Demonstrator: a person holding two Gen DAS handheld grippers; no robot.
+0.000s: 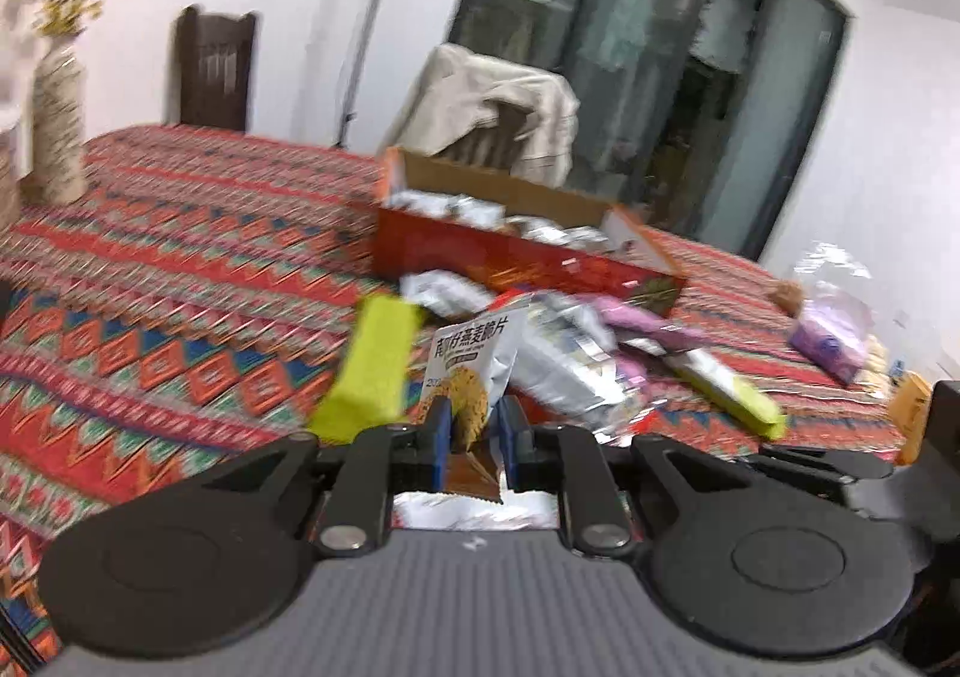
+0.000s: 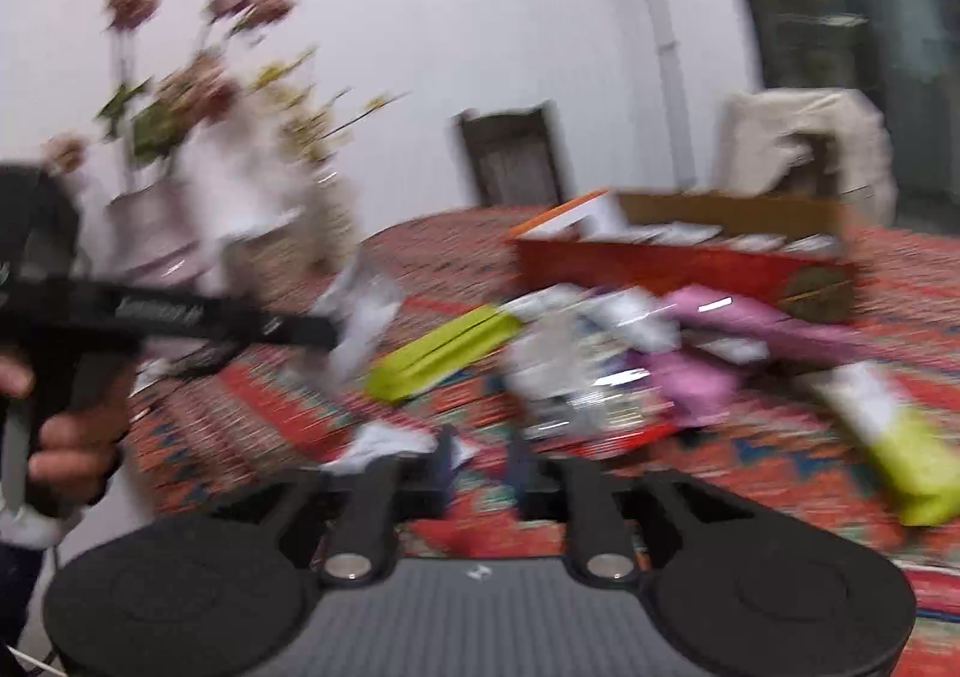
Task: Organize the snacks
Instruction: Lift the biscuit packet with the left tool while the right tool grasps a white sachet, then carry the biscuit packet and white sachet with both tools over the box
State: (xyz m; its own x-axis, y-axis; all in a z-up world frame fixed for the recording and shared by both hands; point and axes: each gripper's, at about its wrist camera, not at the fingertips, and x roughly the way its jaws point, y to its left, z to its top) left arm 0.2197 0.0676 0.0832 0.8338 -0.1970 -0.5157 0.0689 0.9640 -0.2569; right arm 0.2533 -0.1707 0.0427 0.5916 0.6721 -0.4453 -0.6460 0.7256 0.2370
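Oat-crisp packet (image 1: 474, 377) pinched upright in my left gripper (image 1: 474, 425), near side of the snack pile (image 1: 588, 341). My right gripper (image 2: 480, 458) is spread, empty over the cloth (image 2: 474, 527); red box (image 1: 528, 257) sits far behind.

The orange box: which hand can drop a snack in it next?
Probably the left. Its tongs already pinch an oat crisp packet, with the orange box ahead. The right tongs are empty.

Glossy foil snack packet (image 1: 474, 371), woven patterned tablecloth (image 1: 180, 269), matt cardboard box (image 1: 516, 257).
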